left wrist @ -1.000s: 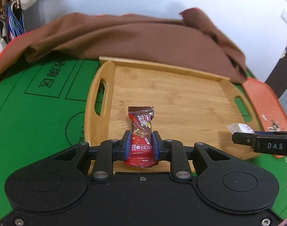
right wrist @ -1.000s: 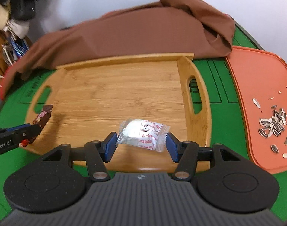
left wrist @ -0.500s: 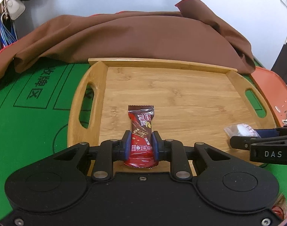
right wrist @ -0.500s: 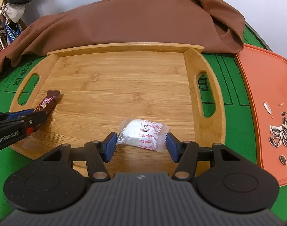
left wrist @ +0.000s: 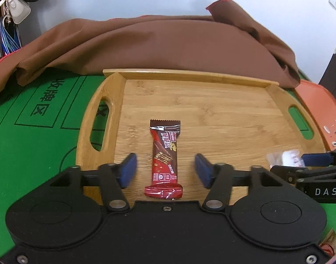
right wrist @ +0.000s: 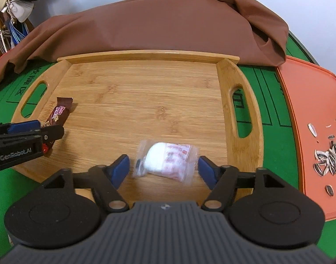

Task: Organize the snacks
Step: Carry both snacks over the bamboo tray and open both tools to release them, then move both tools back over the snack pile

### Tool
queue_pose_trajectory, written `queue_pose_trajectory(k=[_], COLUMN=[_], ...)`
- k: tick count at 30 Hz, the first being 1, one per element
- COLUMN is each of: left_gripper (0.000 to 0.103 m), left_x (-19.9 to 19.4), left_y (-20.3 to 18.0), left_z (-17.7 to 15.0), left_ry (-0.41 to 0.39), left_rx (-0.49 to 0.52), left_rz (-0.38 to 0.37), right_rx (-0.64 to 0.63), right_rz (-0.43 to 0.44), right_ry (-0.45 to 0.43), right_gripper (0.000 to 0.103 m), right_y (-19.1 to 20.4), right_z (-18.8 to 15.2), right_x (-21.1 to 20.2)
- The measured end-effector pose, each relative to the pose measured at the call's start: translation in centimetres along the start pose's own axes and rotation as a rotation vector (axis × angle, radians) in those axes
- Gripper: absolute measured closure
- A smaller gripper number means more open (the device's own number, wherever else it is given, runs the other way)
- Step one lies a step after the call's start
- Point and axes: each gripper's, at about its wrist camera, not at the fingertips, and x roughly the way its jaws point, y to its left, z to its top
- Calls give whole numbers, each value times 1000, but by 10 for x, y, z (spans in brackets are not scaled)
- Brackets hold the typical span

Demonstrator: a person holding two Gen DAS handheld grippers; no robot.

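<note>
A red and brown chocolate bar wrapper (left wrist: 164, 158) lies on the wooden tray (left wrist: 212, 101), between the spread fingers of my left gripper (left wrist: 165, 169), which is open. It also shows in the right wrist view (right wrist: 58, 113). A white candy in a clear wrapper (right wrist: 165, 159) lies on the wooden tray (right wrist: 145, 88) near its front right, between the fingers of my right gripper (right wrist: 163, 169), which is open. The candy (left wrist: 284, 157) and the right gripper's fingers (left wrist: 315, 156) show at the right of the left wrist view.
The tray sits on a green printed mat (left wrist: 24, 132). A brown cloth (right wrist: 145, 22) is heaped behind the tray. An orange board (right wrist: 311, 121) with sunflower seeds (right wrist: 328, 156) lies to the right. Bags and cables (left wrist: 7, 22) hang at the far left.
Both grippers opened. The chocolate bar and the white candy were let go and now rest on the tray. Both grippers moved forward over the tray.
</note>
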Motion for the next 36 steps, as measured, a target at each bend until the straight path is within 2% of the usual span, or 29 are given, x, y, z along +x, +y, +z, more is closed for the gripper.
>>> queue_pose_trajectory(k=[3,4,10,16,26,36], left_gripper=[23,19,13,8,7,7], left_x=[-12,-17,-53,-93,-127,-150], left_y=[-1,-2,-9,-19,-18,-11], left_z=[-4,-6,-33,-70,-123,-171], left_ry=[-20,-30,-67,-116,-153,-123], left_rx=[26,36,108,171,174,146], left_rz=[3,3,-15,-48,-64,-74], right_rx=[-3,-5,-45,-84,-103,-58], right_rz=[8,9,34,74,62,39], right_ry=[-15,-21,-51,-81,-131,-154], right_gripper=[17,15,12,11,10,10], right_y=[-2,-3,-2,-3,-13,-32], right_z=[-4,-6,-27,-59,-114,-151], right_x=[-8,-11,-35,-63,-98,-113])
